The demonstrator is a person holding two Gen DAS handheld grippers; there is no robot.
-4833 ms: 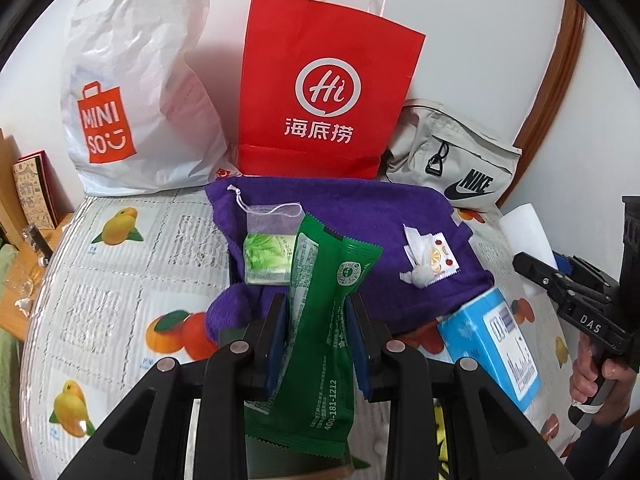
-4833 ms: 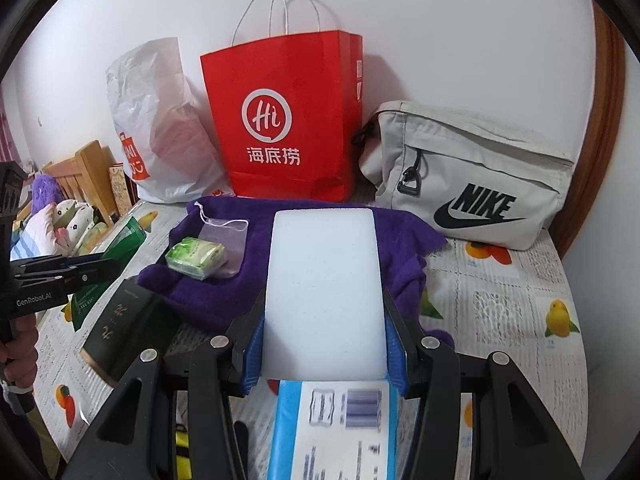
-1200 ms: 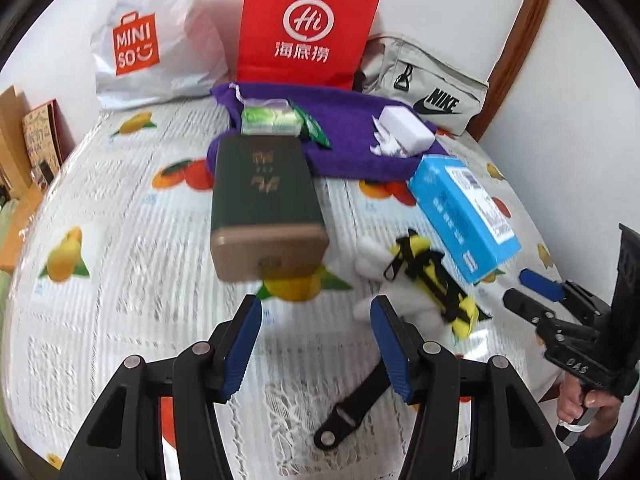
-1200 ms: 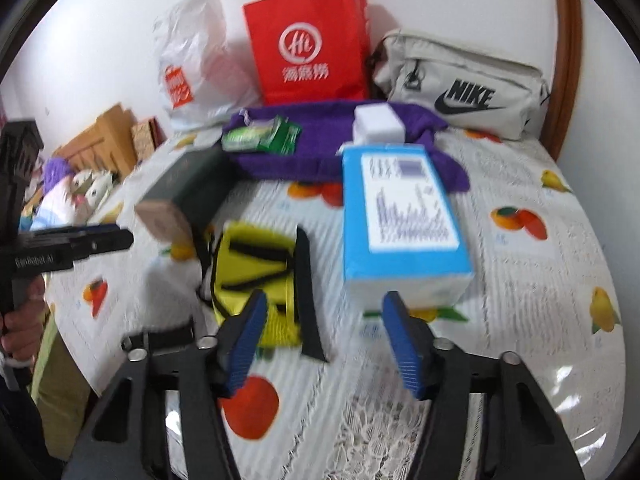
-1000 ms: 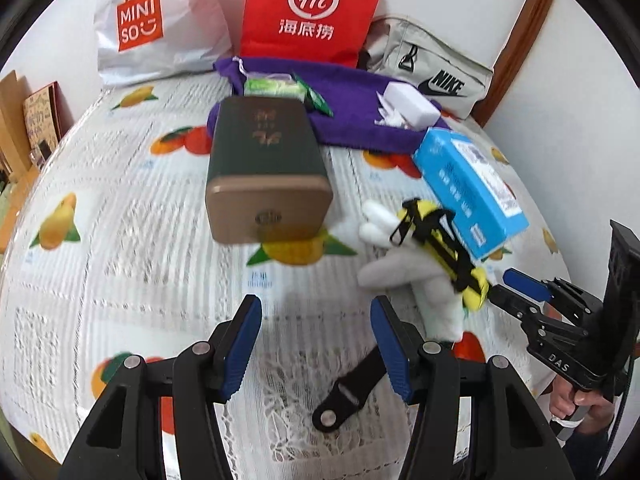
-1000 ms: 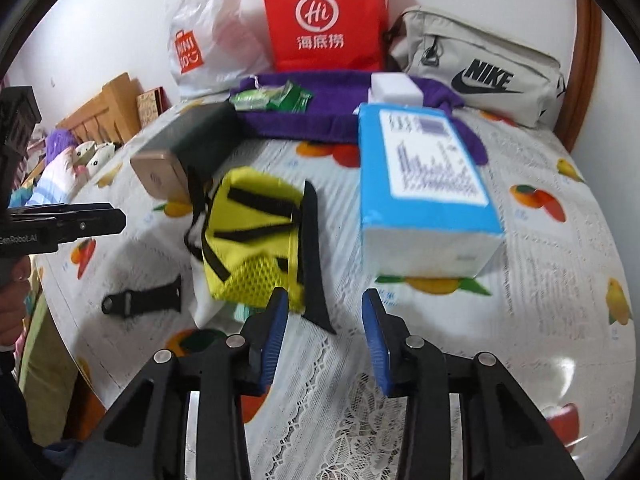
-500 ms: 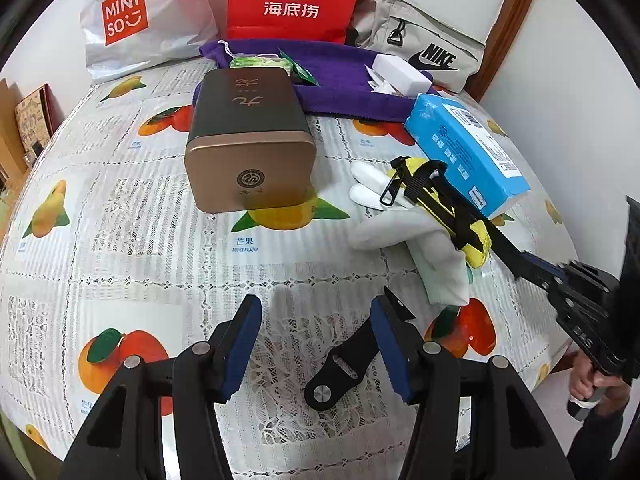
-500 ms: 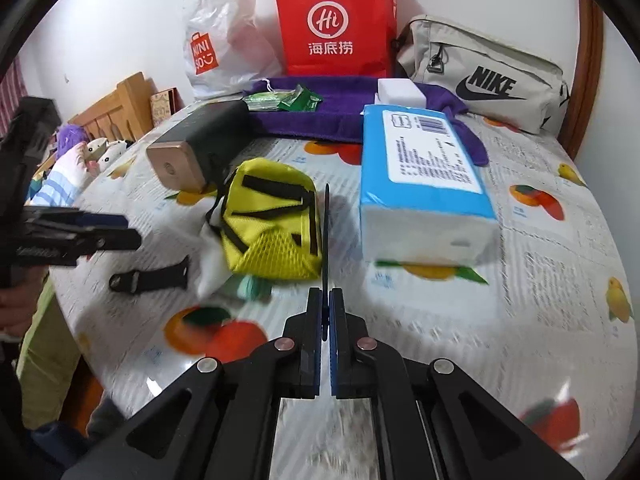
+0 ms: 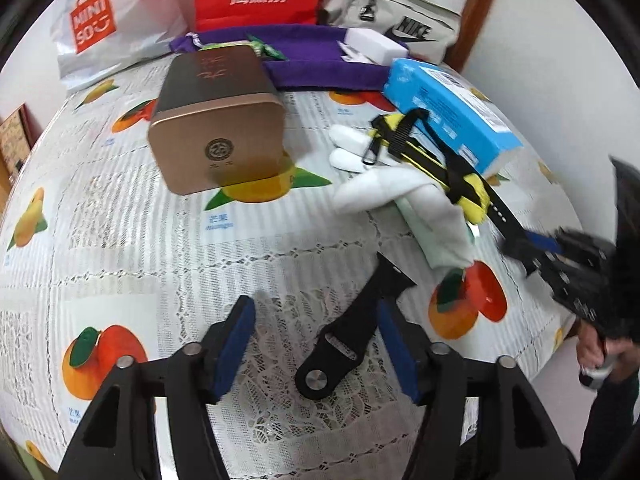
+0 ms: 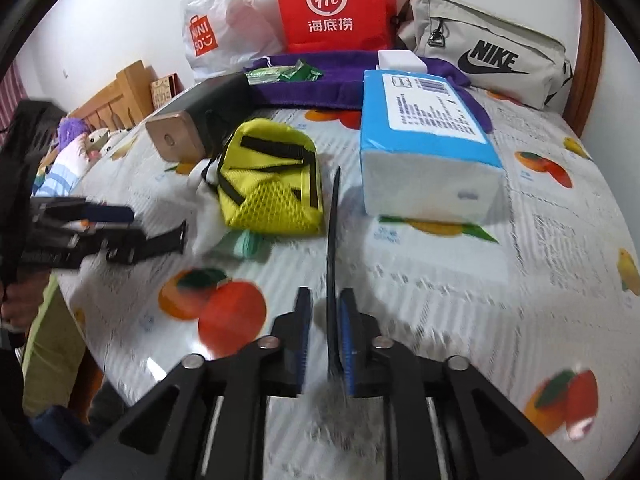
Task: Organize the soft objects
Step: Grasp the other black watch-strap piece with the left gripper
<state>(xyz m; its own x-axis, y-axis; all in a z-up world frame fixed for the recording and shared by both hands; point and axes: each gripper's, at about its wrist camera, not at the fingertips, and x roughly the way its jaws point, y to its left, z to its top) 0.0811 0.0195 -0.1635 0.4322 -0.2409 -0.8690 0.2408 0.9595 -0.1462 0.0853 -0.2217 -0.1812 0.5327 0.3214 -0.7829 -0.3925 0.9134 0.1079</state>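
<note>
My left gripper (image 9: 316,309) hangs low over the table, its jaws opening. A short black strap with a round stud (image 9: 347,346) lies flat between its blue pads, close to the right one and not pinched. My right gripper (image 10: 325,294) is opening too. A long black strap (image 10: 332,240) stands edge-on in the narrow gap, leaning on the right pad (image 10: 347,336), with a slit showing on its left side. A yellow mesh pouch (image 10: 272,184) rests on a white glove (image 9: 384,184). The purple towel (image 9: 320,72) at the back carries a white block (image 9: 376,46) and green packets (image 10: 300,74).
A dark tin with a gold lid (image 9: 216,120) and a blue tissue pack (image 10: 428,136) lie mid-table. A red paper bag (image 10: 332,4), a white Miniso bag (image 9: 96,28) and a grey Nike bag (image 10: 488,56) line the wall. The table's edge (image 10: 92,320) drops off beside the person's hand.
The right jaws, pinched tight on the long strap half a second ago, have parted slightly. The left gripper has sunk toward the short strap and spread wider around it.
</note>
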